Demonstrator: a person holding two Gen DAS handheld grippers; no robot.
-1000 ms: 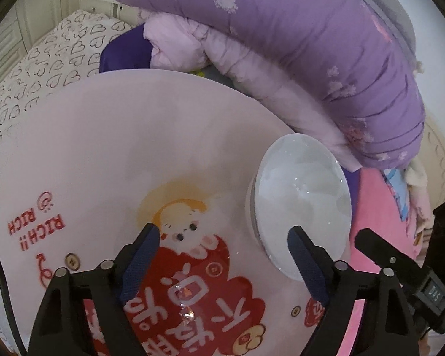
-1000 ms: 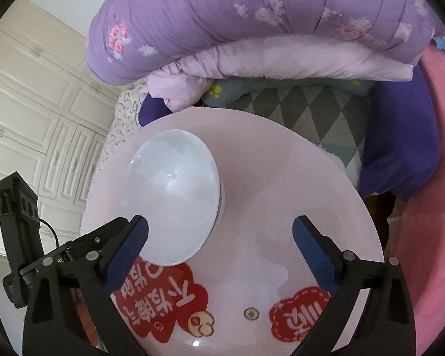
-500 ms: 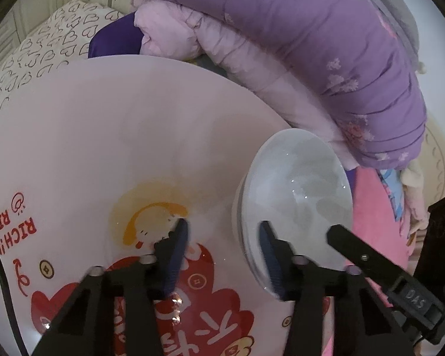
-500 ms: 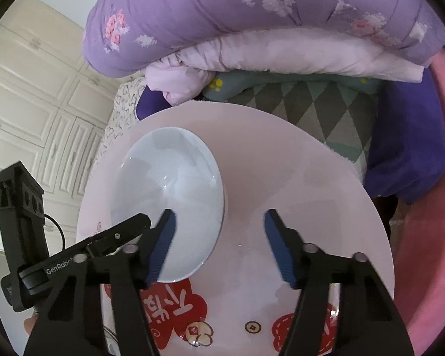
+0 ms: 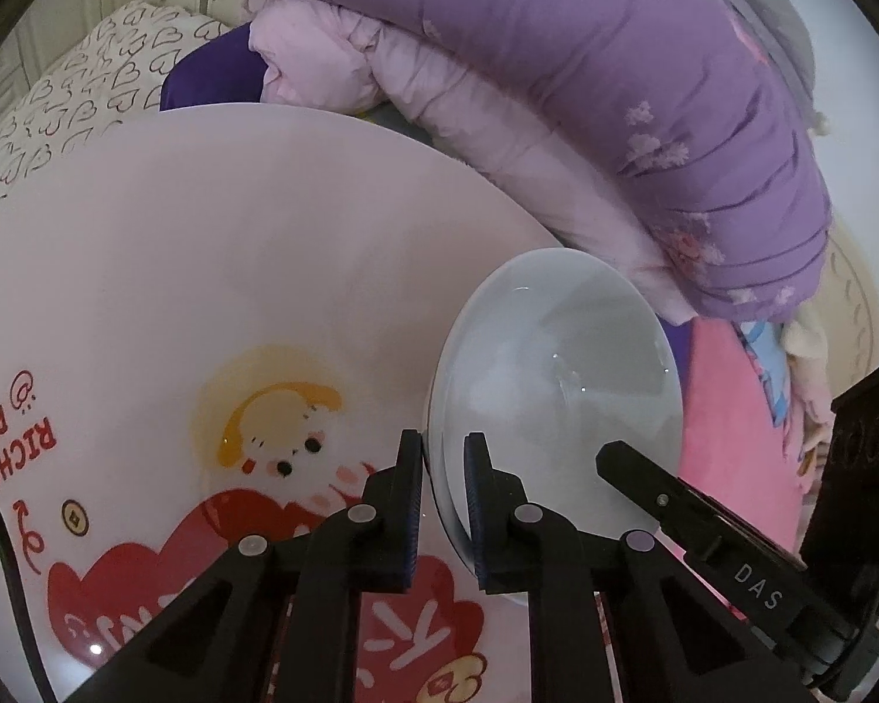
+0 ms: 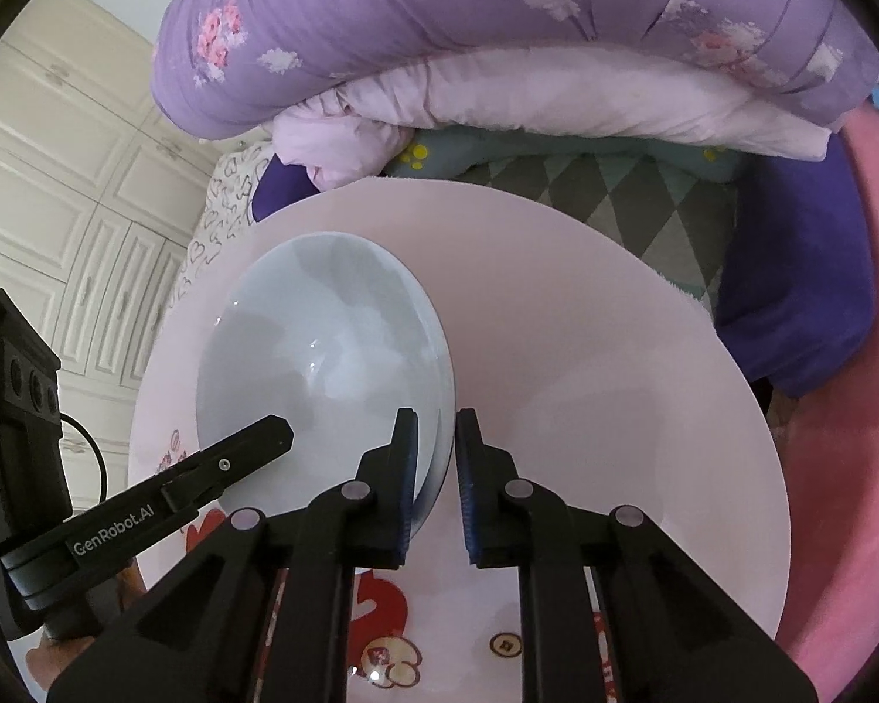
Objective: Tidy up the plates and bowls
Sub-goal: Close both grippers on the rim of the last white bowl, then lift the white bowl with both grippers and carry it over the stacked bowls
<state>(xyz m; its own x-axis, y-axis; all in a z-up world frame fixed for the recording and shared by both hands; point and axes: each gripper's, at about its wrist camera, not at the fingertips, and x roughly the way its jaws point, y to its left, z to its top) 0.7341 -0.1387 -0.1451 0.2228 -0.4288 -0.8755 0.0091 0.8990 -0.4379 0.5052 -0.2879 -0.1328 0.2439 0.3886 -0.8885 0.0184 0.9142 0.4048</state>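
Both grippers are on the pale blue bowl (image 5: 556,386) now, which sits on the round pink desk (image 5: 205,234) before the piled quilts (image 6: 498,29). The left gripper (image 5: 443,457) has just closed its jaws onto the bowl's near rim, and the right gripper (image 6: 435,439) has just pinched the opposite rim.

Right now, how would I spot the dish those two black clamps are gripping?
Find the round pink table with red cartoon print. On it sits a pale blue-white glossy ceramic bowl, the only dish there, both grippers pinching opposite sides of its rim.
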